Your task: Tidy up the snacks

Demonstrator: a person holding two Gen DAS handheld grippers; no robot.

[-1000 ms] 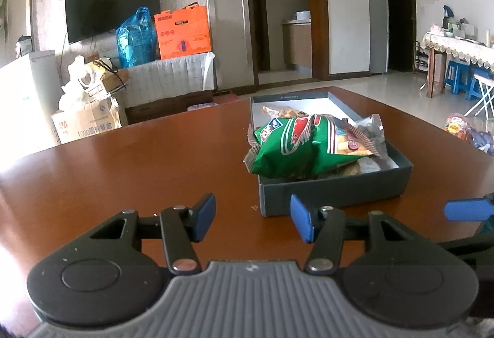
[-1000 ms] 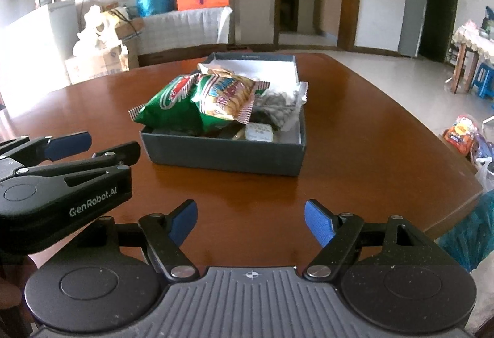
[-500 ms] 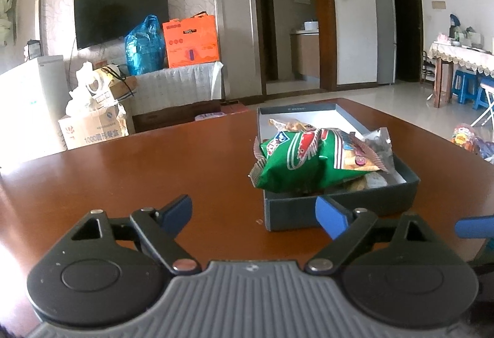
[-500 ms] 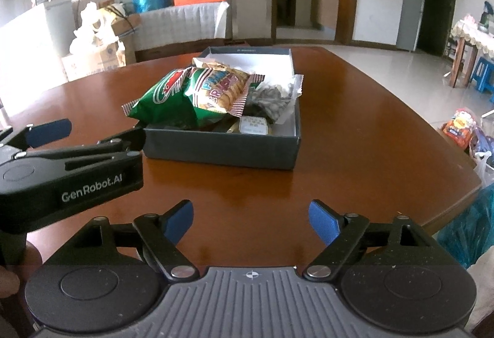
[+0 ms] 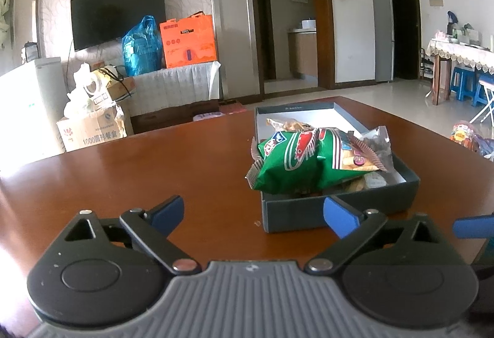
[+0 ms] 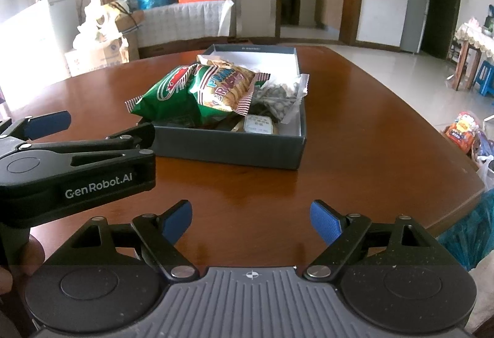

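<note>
snacks (image 6: pixel 213 91) in box (image 6: pixel 228 149), both grippers empty

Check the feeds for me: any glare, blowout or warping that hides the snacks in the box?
Left wrist view: the far left is blown out white, straight edges bow, but the green bag in the box is sharp. Right wrist view: glare whitens the left side and streaks the table; the bags stay readable.
</note>
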